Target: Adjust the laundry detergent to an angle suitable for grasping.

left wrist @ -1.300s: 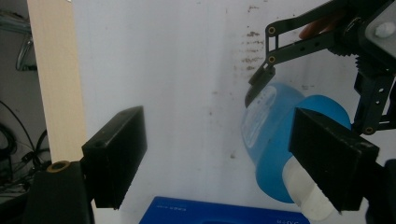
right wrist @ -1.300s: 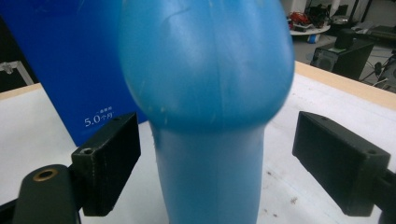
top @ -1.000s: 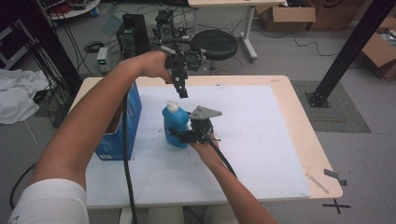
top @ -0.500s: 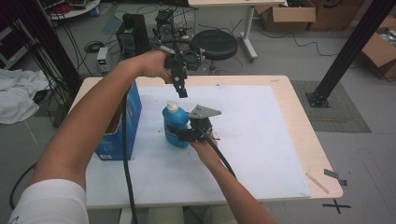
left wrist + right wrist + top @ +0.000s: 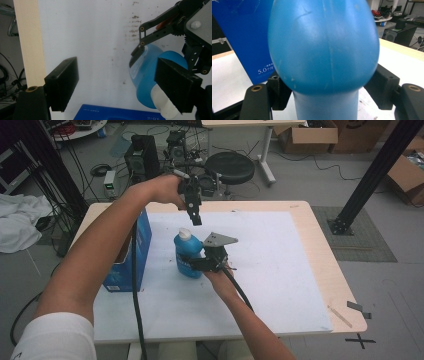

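A blue bottle [image 5: 186,255] with a white cap [image 5: 184,234] stands upright on the white sheet. My right gripper [image 5: 194,263] comes in from the right and is shut on the bottle's lower body. In the right gripper view the bottle [image 5: 324,50] sits between both jaws, which press its narrow part. My left gripper [image 5: 196,219] hangs just above and behind the cap, pointing down, open and holding nothing. In the left gripper view, my left gripper [image 5: 120,85] looks down on the bottle [image 5: 143,80], whose cap [image 5: 162,103] lies by the right-hand jaw.
An open blue carton [image 5: 127,257] stands just left of the bottle, also seen as the carton [image 5: 244,37] and the carton [image 5: 120,114]. The white sheet [image 5: 280,270] covers most of the wooden table [image 5: 325,270]. A black stool [image 5: 231,167] and equipment stand beyond the far edge.
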Tool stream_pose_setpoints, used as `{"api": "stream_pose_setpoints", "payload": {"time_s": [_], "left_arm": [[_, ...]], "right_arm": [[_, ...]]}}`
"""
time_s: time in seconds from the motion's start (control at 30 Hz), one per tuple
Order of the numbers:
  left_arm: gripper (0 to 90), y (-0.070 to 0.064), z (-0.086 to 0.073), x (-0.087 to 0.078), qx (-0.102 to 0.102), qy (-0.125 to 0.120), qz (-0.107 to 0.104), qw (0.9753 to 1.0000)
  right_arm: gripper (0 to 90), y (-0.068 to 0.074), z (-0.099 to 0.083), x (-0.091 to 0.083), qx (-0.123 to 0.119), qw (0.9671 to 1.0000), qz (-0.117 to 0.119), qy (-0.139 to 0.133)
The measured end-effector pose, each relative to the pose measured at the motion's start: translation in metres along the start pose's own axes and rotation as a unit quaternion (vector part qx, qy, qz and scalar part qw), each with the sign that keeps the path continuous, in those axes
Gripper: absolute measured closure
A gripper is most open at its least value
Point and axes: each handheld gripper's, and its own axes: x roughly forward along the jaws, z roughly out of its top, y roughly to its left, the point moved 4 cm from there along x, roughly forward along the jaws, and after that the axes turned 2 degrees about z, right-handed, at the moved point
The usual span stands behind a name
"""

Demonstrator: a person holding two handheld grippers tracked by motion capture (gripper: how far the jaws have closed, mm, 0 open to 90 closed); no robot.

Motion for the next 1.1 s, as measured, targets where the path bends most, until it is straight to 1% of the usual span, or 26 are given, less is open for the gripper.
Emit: {"api": "stream_pose_setpoints", "payload": {"time_s": [0.13, 0.17, 0.3, 0.47, 0.5, 0.57, 0.8, 0.9, 0.93, 0.97, 1.0, 1.03, 1.07, 1.1], "left_arm": [[20.6, 0.000, 0.000, 0.000, 0.000, 0.000, -0.001, 1.0000], [20.6, 0.000, 0.000, 0.001, 0.000, 0.001, -0.001, 1.0000], [20.7, 0.000, 0.000, 0.001, 0.001, 0.001, -0.003, 1.0000], [20.7, 0.000, -0.001, 0.001, 0.001, 0.001, -0.003, 1.0000], [20.7, 0.000, -0.001, 0.001, 0.001, 0.001, -0.002, 1.0000], [20.7, 0.000, -0.001, 0.001, 0.001, 0.002, -0.002, 1.0000], [20.9, 0.000, -0.002, 0.000, -0.001, 0.001, -0.001, 1.0000], [20.9, 0.001, -0.002, 0.000, -0.002, -0.001, -0.001, 1.0000], [20.9, 0.001, -0.003, 0.000, -0.003, -0.002, 0.000, 1.0000], [20.8, 0.001, -0.003, 0.000, -0.003, -0.001, 0.000, 1.0000], [20.8, 0.001, -0.003, 0.000, -0.003, -0.001, 0.000, 1.0000], [20.8, 0.001, -0.004, 0.000, -0.005, -0.001, -0.001, 1.0000], [20.9, 0.001, -0.004, 0.000, -0.005, -0.001, -0.001, 1.0000], [20.8, 0.001, -0.004, -0.001, -0.005, -0.001, 0.000, 1.0000]], "right_arm": [[33.0, 0.000, 0.000, 0.000, -0.002, 1.0000, 0.006, 0.001], [35.2, 0.001, 0.000, 0.000, -0.003, 0.9999, 0.010, 0.001], [37.3, 0.001, 0.001, 0.000, -0.008, 0.9999, 0.014, 0.001], [38.4, 0.001, 0.001, 0.000, -0.008, 0.9999, 0.014, 0.002], [40.9, 0.002, 0.001, 0.000, -0.010, 0.9998, 0.016, 0.002], [41.6, 0.002, 0.001, 0.000, -0.011, 0.9998, 0.019, 0.002], [42.9, 0.003, 0.002, -0.001, -0.016, 0.9997, 0.015, 0.005], [43.3, 0.005, 0.003, -0.002, -0.022, 0.9996, 0.015, 0.009], [43.4, 0.007, 0.004, -0.003, -0.030, 0.9992, 0.021, 0.014], [43.4, 0.010, 0.005, -0.005, -0.035, 0.9987, 0.032, 0.017], [43.4, 0.010, 0.005, -0.005, -0.035, 0.9987, 0.032, 0.017], [43.4, 0.011, 0.008, -0.008, -0.034, 0.9985, 0.042, 0.013], [43.4, 0.011, 0.008, -0.008, -0.034, 0.9985, 0.042, 0.013], [43.4, 0.012, 0.011, -0.012, -0.033, 0.9980, 0.053, 0.008]]}}
